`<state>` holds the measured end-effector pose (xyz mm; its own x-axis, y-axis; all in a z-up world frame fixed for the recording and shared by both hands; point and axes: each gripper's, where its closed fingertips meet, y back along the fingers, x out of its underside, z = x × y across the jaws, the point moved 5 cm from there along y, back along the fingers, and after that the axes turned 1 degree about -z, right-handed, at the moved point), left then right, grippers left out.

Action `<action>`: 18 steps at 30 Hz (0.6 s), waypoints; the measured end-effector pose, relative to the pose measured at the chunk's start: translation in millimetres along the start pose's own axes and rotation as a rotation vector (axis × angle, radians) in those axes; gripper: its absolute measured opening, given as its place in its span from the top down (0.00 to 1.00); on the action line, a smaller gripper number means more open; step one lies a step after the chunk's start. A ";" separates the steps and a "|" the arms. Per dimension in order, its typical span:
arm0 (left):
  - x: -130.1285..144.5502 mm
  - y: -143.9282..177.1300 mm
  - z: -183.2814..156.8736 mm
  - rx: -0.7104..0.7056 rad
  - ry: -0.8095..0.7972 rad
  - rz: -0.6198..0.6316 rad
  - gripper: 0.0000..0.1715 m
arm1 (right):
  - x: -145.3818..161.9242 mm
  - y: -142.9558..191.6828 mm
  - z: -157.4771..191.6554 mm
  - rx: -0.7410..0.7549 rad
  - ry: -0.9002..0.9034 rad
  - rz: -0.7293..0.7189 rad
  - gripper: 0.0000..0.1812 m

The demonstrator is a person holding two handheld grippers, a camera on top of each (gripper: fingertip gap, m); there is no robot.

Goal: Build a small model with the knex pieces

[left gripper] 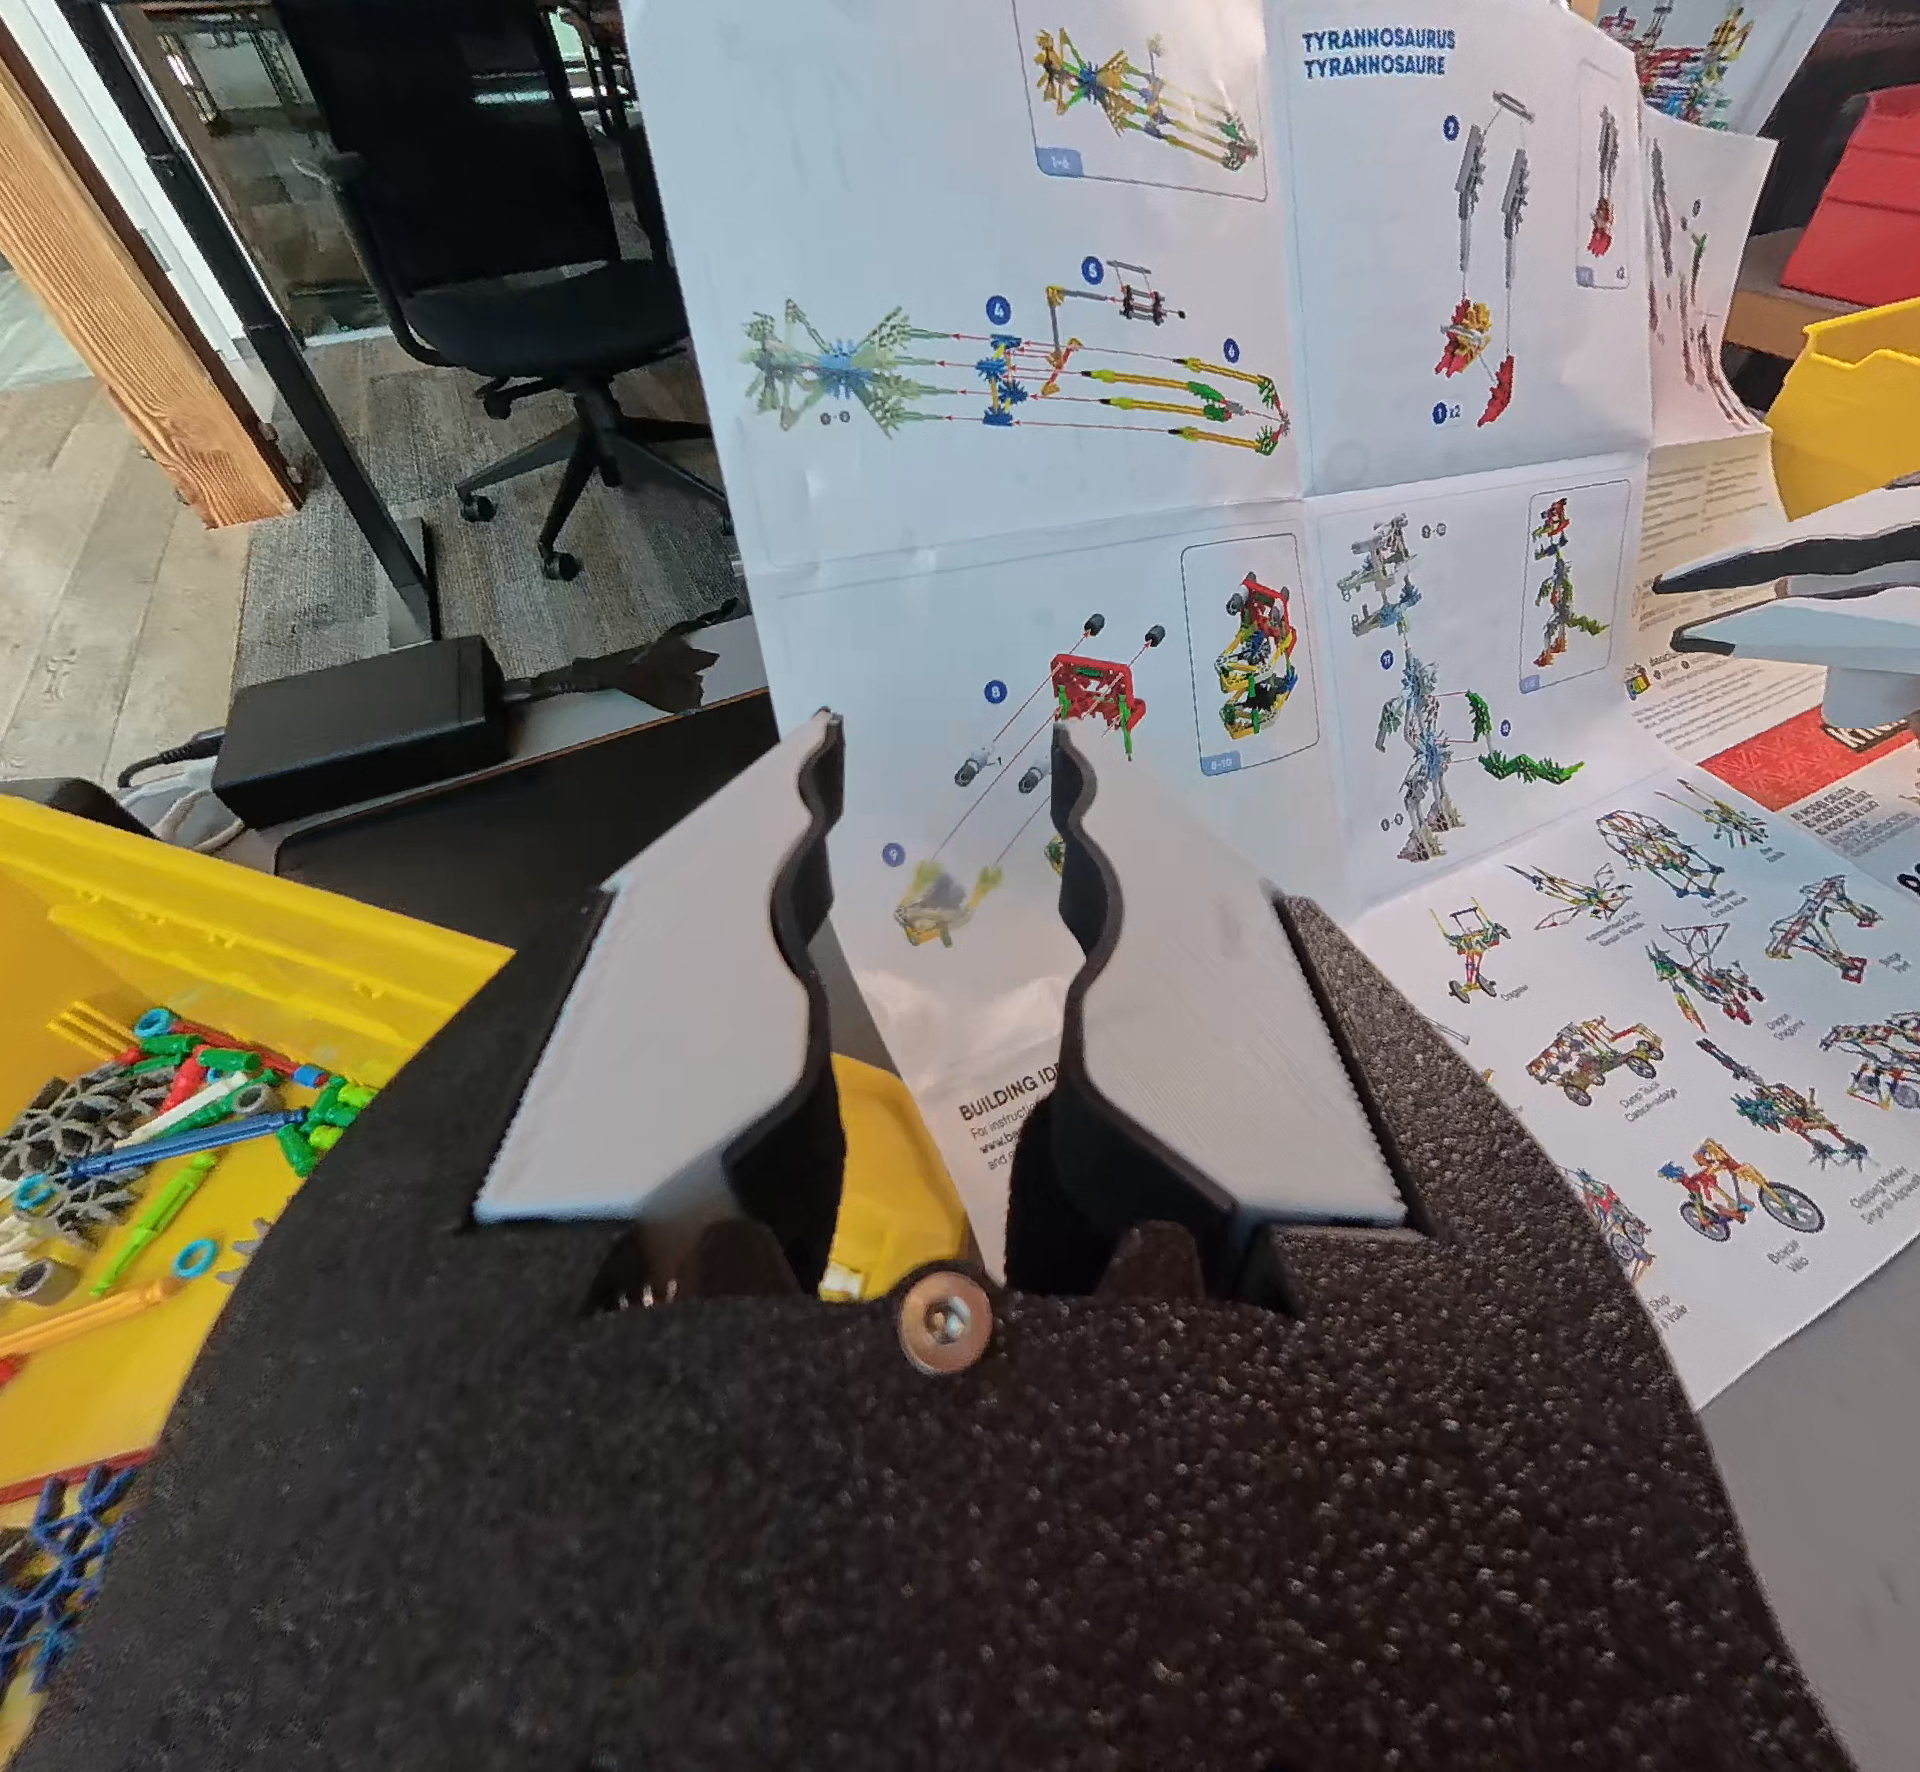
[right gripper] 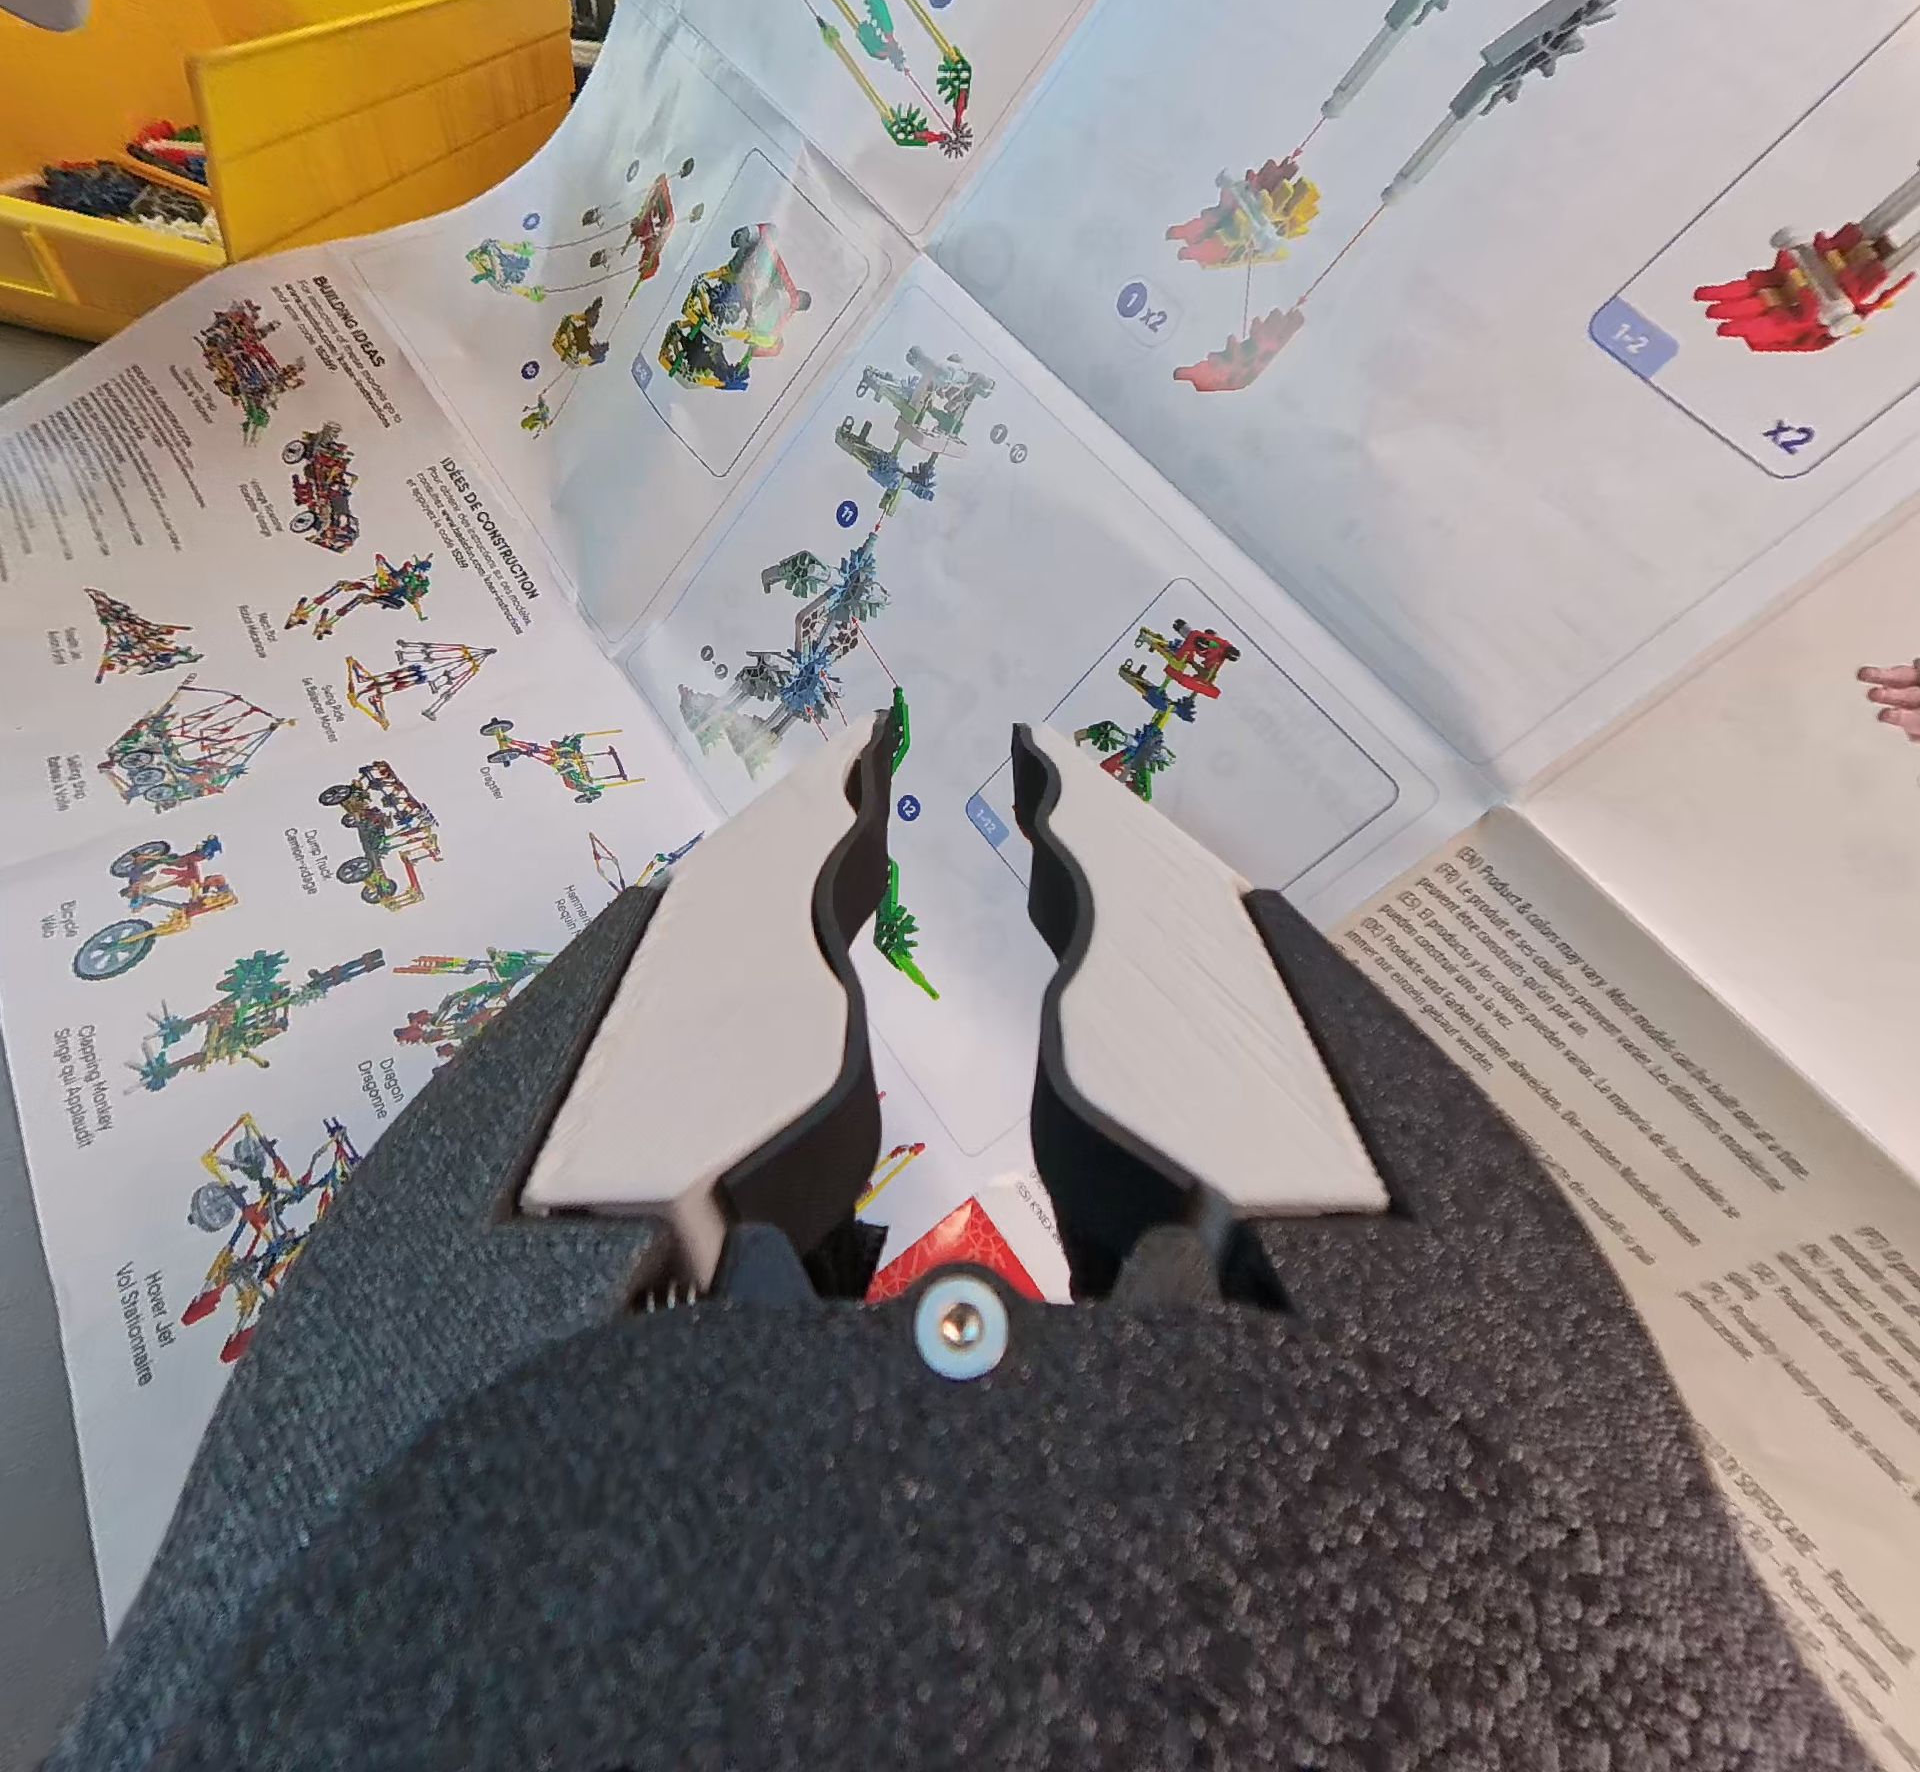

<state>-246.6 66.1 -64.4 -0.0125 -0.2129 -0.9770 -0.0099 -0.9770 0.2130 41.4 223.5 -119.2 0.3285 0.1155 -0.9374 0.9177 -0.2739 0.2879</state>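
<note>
A large white folded instruction sheet printed with coloured model diagrams (left gripper: 1039,288) is propped upright at its far half, apparently leaned against the boxes behind it so the diagrams face forward, while its near half lies flat on the table. The left gripper (left gripper: 940,725) is held in front of the sheet's lower left part with its jaws spread; nothing is pinched between them, and whether the sheet's edge is touched cannot be told. To the left of the sheet, a yellow plastic bin (left gripper: 260,943) is seen holding loose coloured rods and connectors (left gripper: 177,1130), kept together within reach. The right gripper (right gripper: 951,735) is poised above the sheet's central fold, jaws likewise spread and empty. At the sheet's right edge, this same gripper is glimpsed in the left wrist view.
</note>
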 end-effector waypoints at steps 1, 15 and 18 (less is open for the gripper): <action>1.2 0.4 2.8 0.010 0.009 0.022 0.77 | 0.3 -0.3 0.6 -0.003 0.001 0.001 0.88; 17.8 -3.4 2.3 0.111 0.010 0.190 0.77 | 0.7 -2.7 8.4 -0.041 0.024 0.002 0.88; 18.7 -3.7 1.6 0.119 0.014 0.192 0.77 | 1.5 -3.0 8.5 -0.044 0.023 0.005 0.88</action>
<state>-248.4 65.7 -83.4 -0.0113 -0.3959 -0.9182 -0.1268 -0.9103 0.3940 37.2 216.4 -123.1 0.3381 0.1364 -0.9312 0.9246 -0.2328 0.3016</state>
